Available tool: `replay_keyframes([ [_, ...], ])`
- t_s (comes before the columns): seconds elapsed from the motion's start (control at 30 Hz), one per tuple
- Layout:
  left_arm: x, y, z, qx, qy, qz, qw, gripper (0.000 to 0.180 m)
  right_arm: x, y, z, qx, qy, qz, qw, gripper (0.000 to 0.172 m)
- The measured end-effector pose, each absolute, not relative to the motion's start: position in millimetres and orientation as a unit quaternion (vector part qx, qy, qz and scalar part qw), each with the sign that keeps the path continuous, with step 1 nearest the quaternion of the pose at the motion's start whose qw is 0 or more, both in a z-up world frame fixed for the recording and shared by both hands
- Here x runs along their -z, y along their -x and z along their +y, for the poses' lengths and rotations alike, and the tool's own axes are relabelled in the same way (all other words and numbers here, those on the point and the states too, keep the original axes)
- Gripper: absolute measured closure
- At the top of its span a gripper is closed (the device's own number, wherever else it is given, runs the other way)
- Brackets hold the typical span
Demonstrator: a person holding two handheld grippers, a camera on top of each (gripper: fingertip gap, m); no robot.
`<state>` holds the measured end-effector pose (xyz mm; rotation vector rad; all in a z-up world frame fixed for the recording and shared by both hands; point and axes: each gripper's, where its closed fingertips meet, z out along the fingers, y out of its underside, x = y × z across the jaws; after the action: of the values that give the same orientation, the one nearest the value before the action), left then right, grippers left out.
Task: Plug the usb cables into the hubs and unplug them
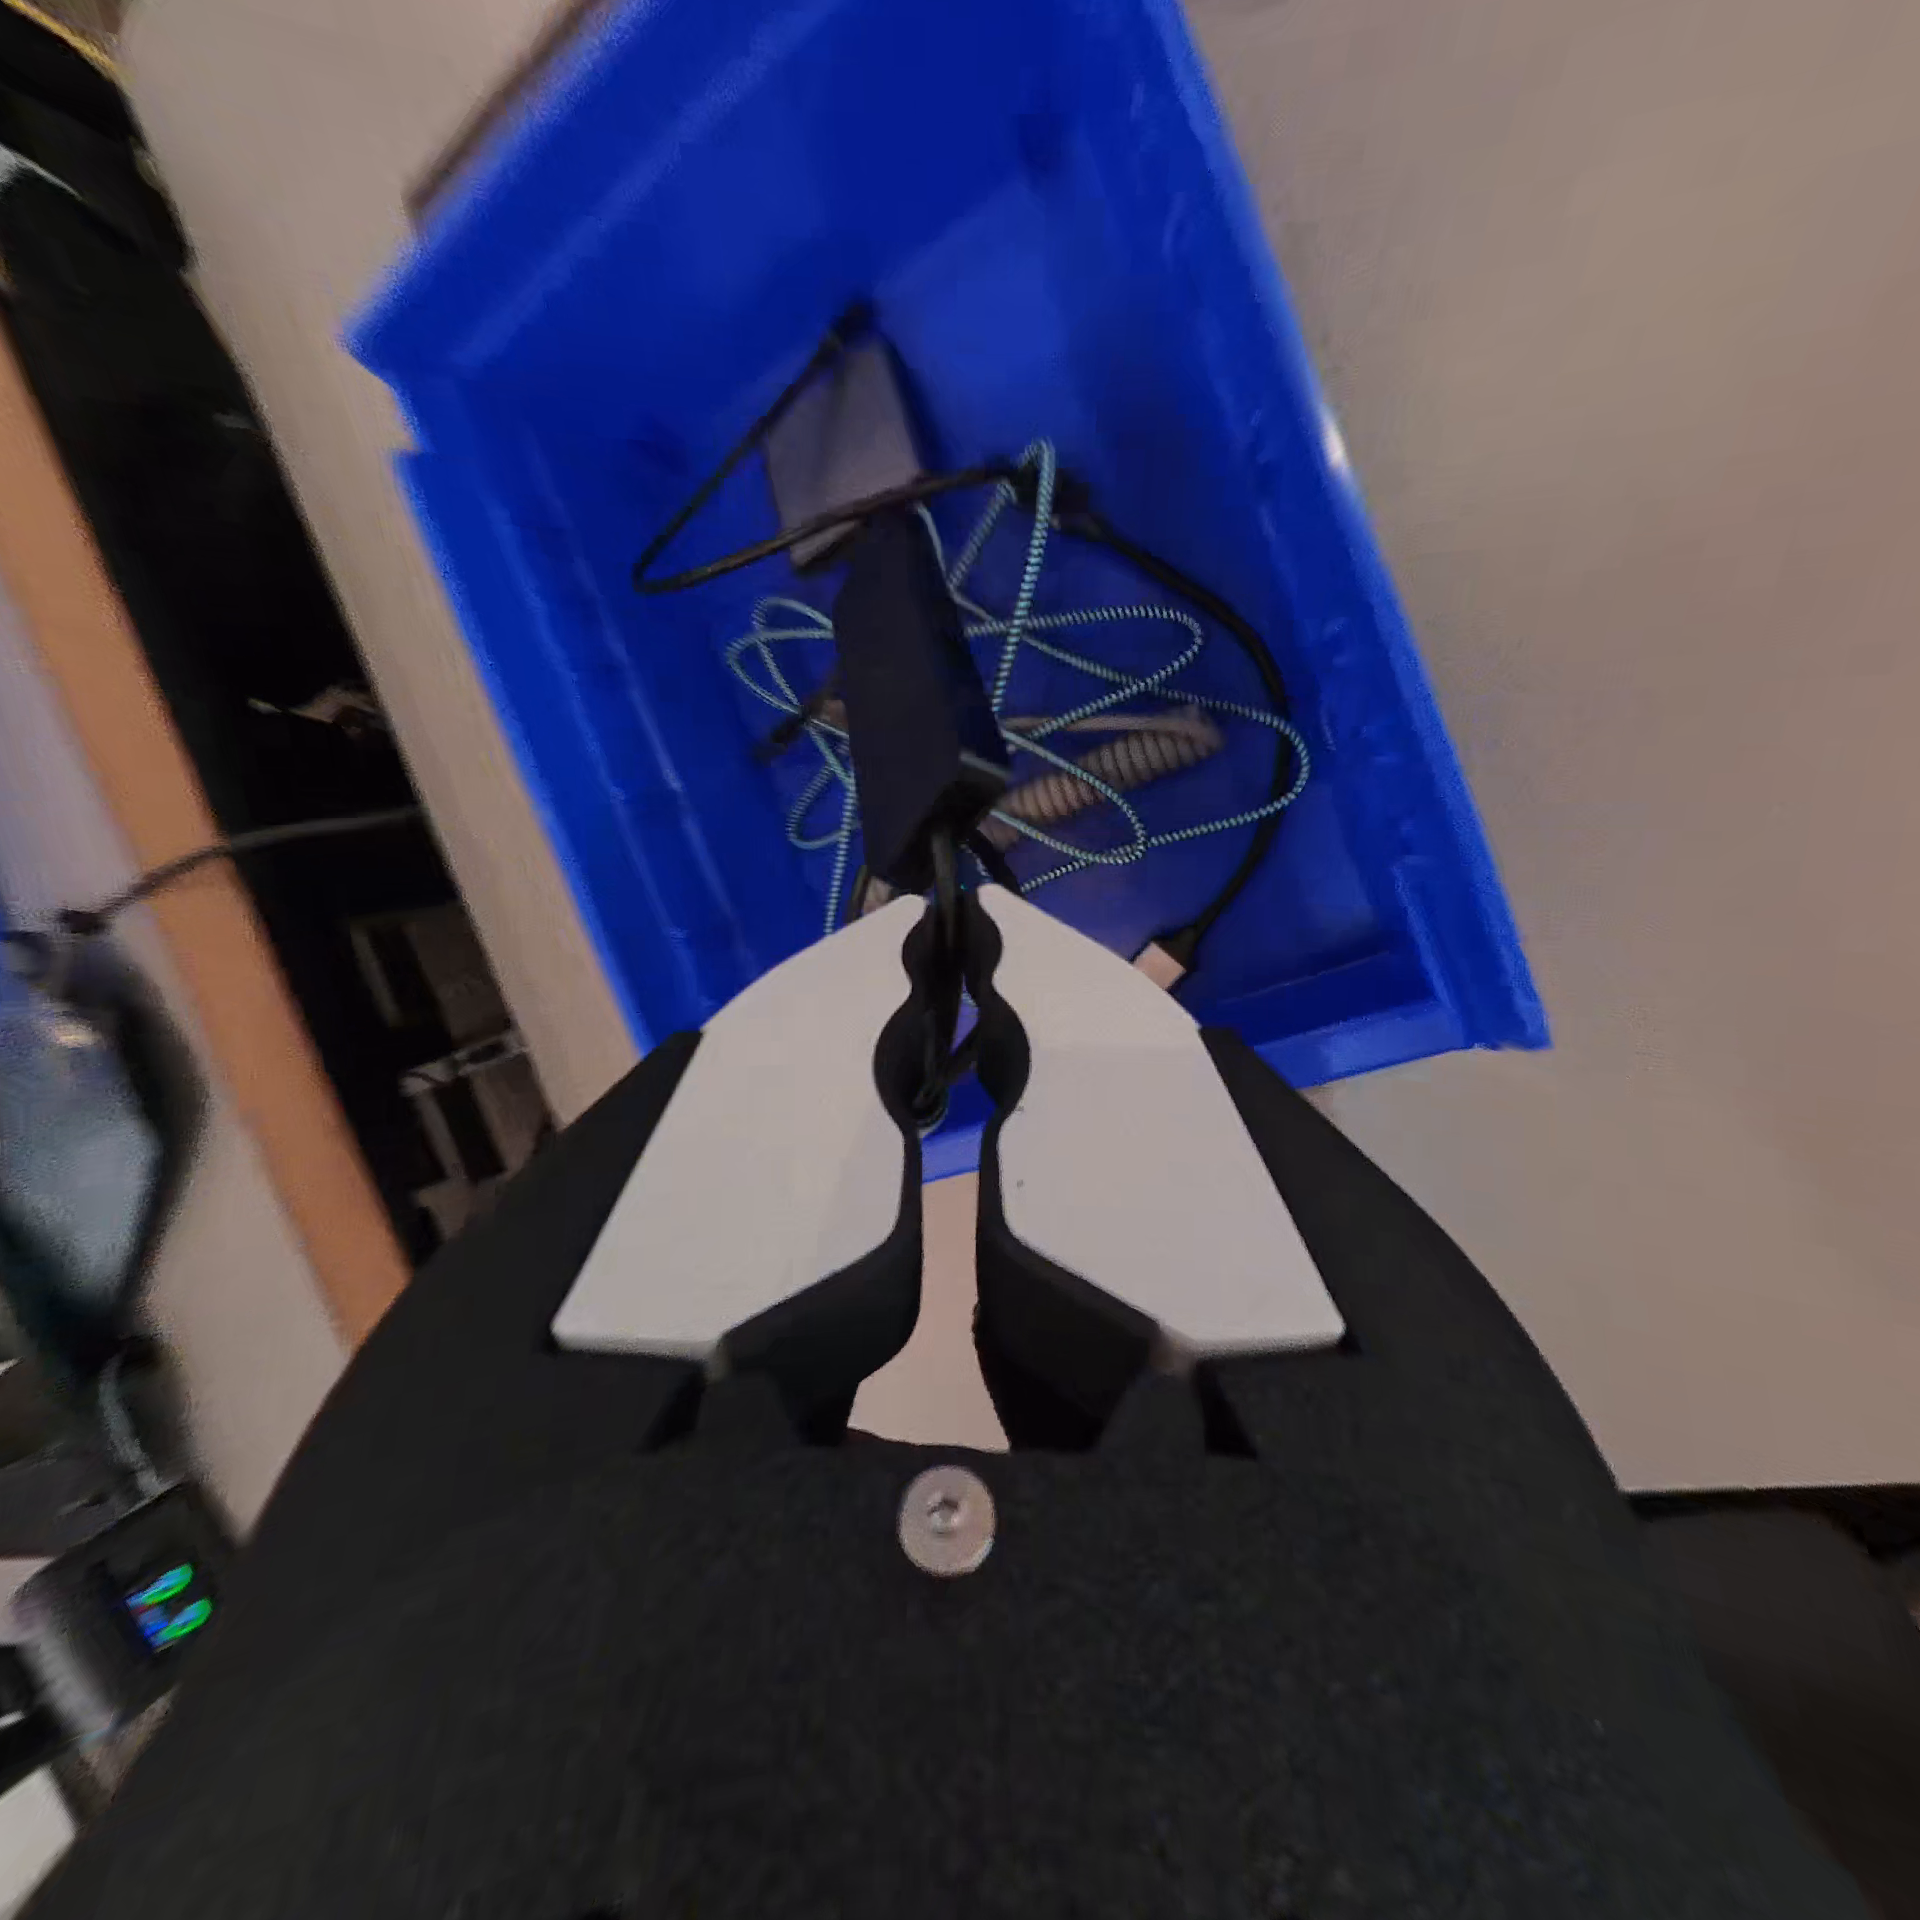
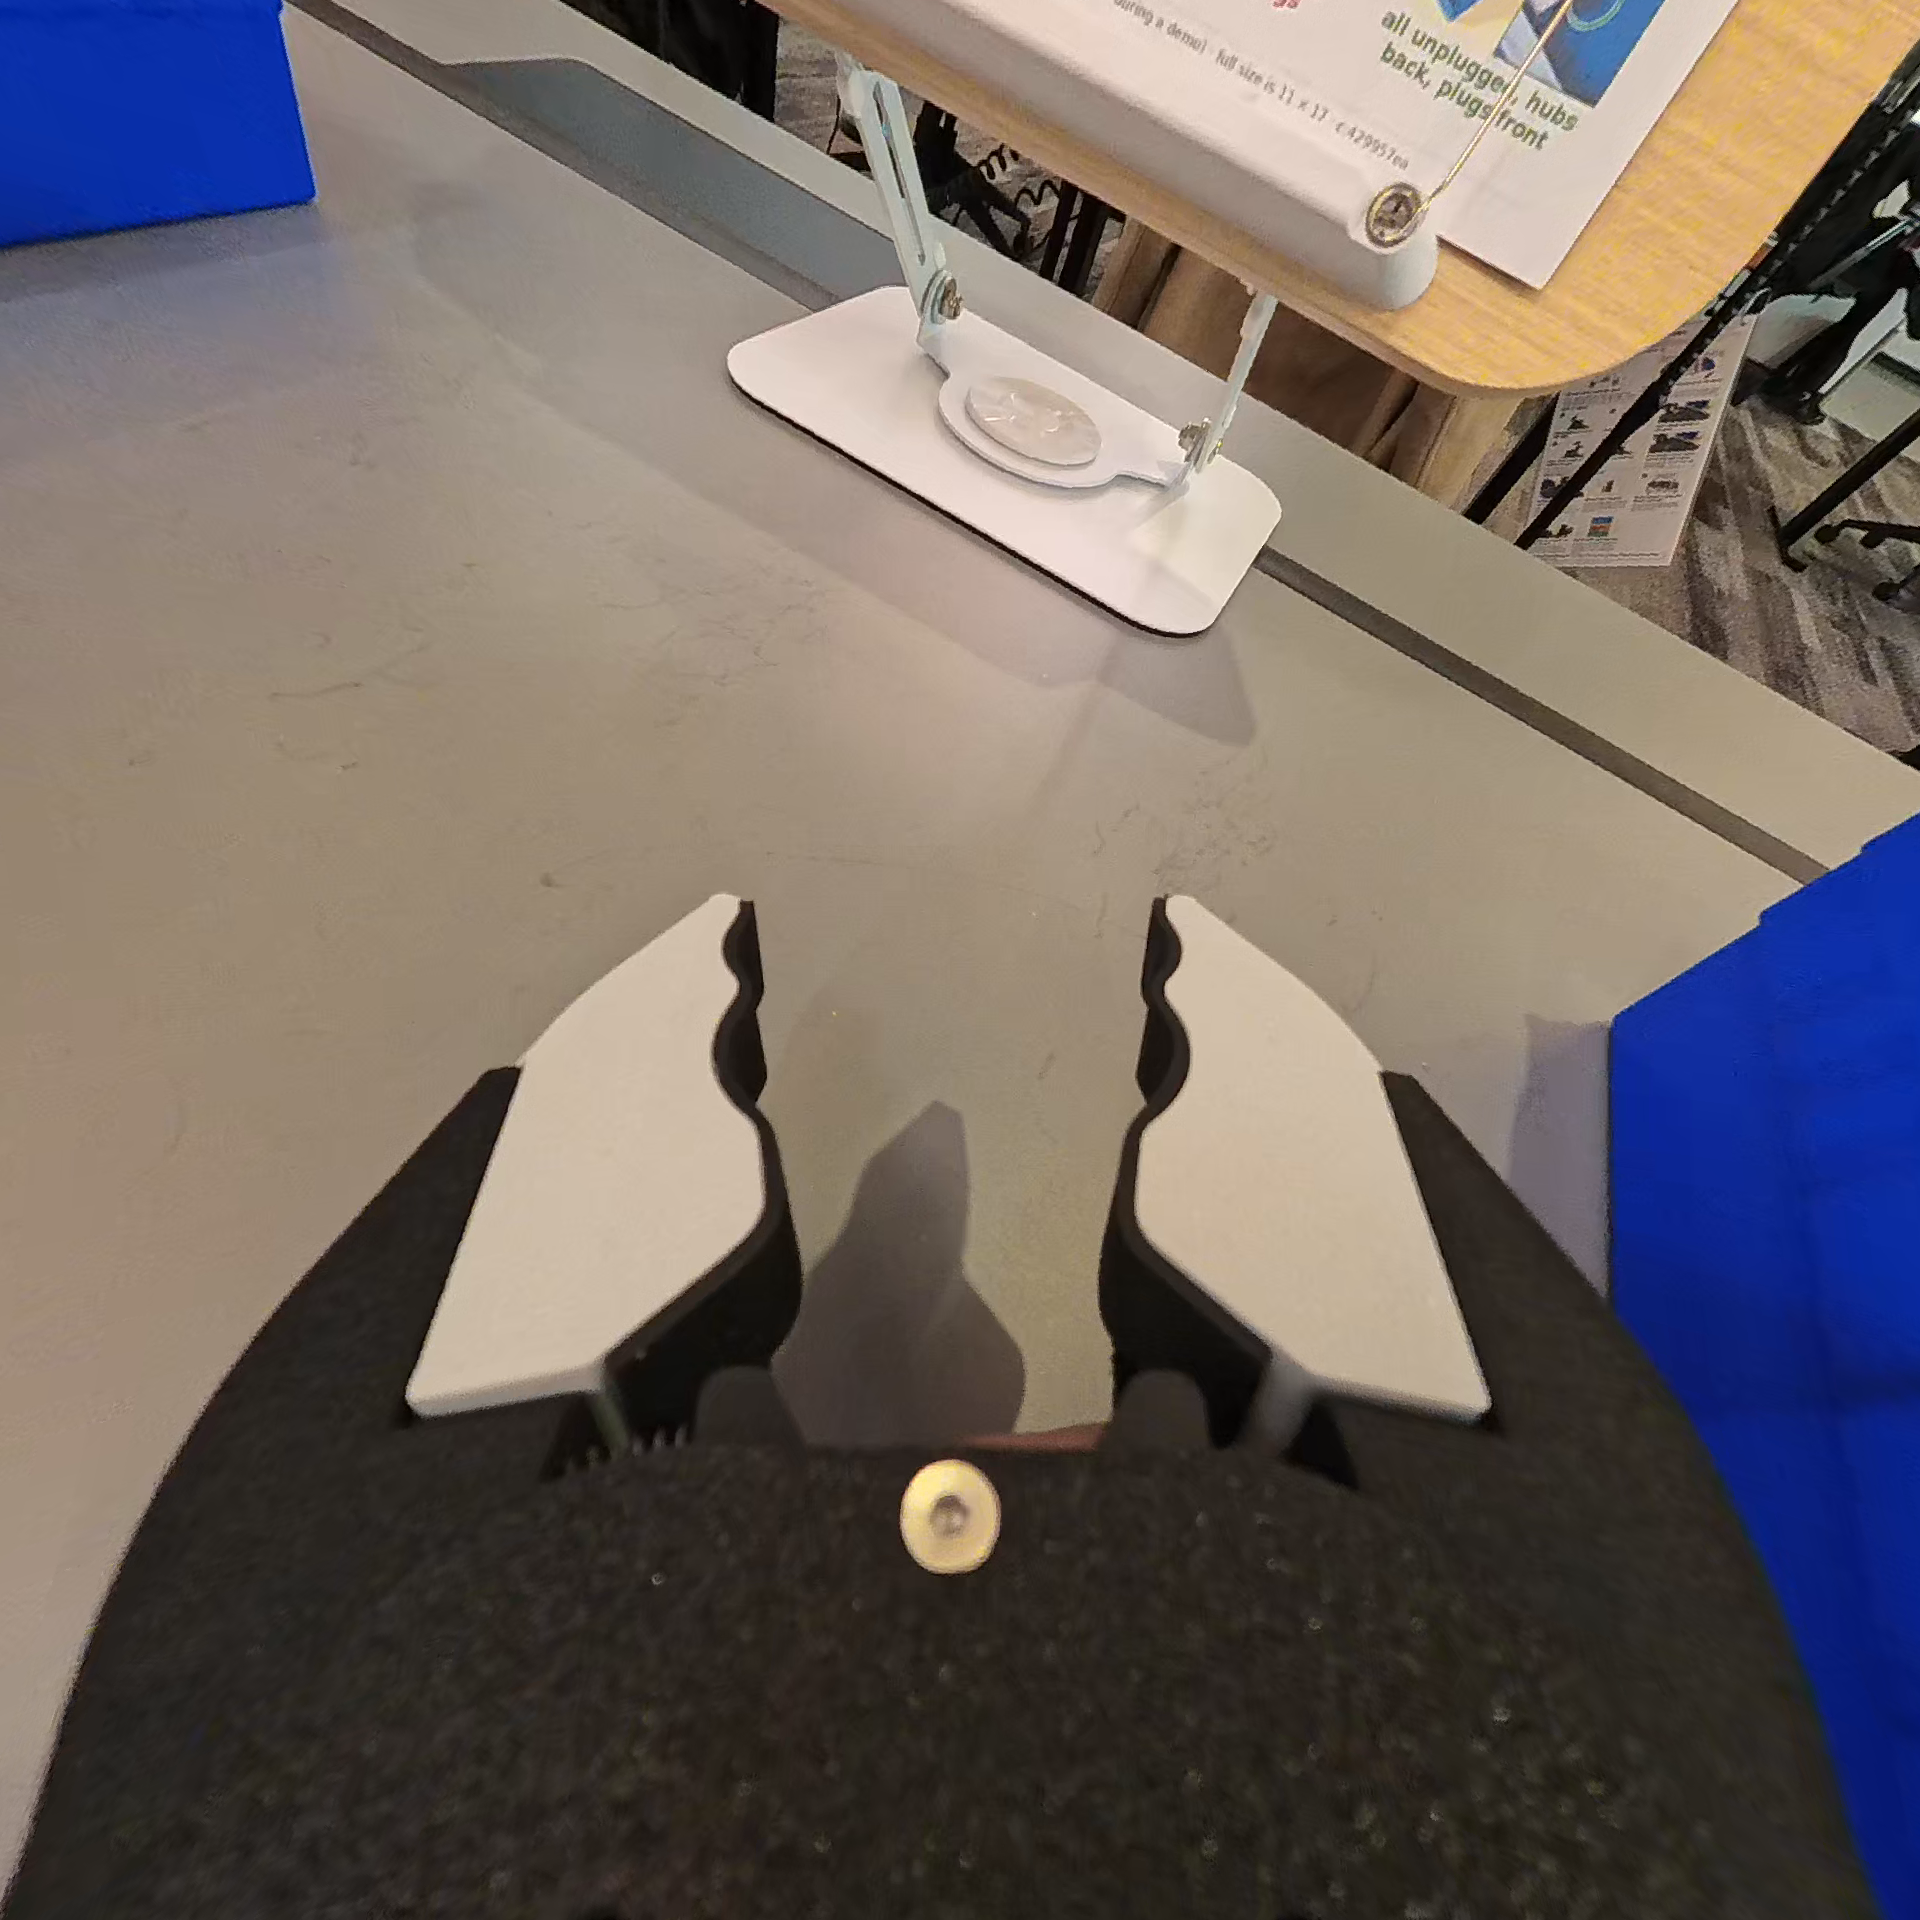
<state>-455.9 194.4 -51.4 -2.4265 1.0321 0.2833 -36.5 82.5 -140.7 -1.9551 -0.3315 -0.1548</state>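
Left gripper (image 1: 953, 914) clamped on one black hub's (image 1: 904, 696) black cable (image 1: 943, 883), above one blue plastic bin (image 1: 1039, 208) holding one teal braided cable (image 1: 1195, 665); right gripper (image 2: 951, 914) wide open, bare, over grey table (image 2: 416, 623).

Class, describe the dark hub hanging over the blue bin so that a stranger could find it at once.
Start at the blue bin on the pale table. Above its tangle of cables hangs a dark, flat, oblong hub, dangling by its own black cable, which the left tongs pinch. Unlike the teal braided cable lying below, it is solid and lifted.
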Motion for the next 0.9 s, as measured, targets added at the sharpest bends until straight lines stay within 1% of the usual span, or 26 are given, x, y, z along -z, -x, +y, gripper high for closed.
replay_keyframes([
  [0.3,-104.7,428.6,202.8,-0.148,0.836,0.392,0.356,0.177,140.6,34.8,82.4,0.062,0.825,-0.135,0.545,0.102],
  [0.37,-126.9,411.9,200.5,-0.137,0.824,0.403,0.373,0.177,140.6,34.3,82.2,0.064,0.825,-0.136,0.545,0.102],
  [0.47,-134.7,367.1,188.9,-0.094,0.809,0.437,0.382,0.177,140.3,34.7,82.3,0.064,0.825,-0.136,0.545,0.102],
  [0.57,-116.4,308.4,175.0,-0.053,0.790,0.475,0.384,0.177,138.7,35.0,82.3,0.065,0.822,-0.136,0.549,0.102],
  [0.63,-89.0,266.2,165.5,-0.023,0.782,0.494,0.380,0.177,136.0,33.9,82.1,0.064,0.820,-0.132,0.554,0.102],
  [0.9,78.9,140.8,135.7,0.018,0.775,0.541,0.326,0.177,123.0,25.2,79.2,0.036,0.808,-0.097,0.580,0.103],
])
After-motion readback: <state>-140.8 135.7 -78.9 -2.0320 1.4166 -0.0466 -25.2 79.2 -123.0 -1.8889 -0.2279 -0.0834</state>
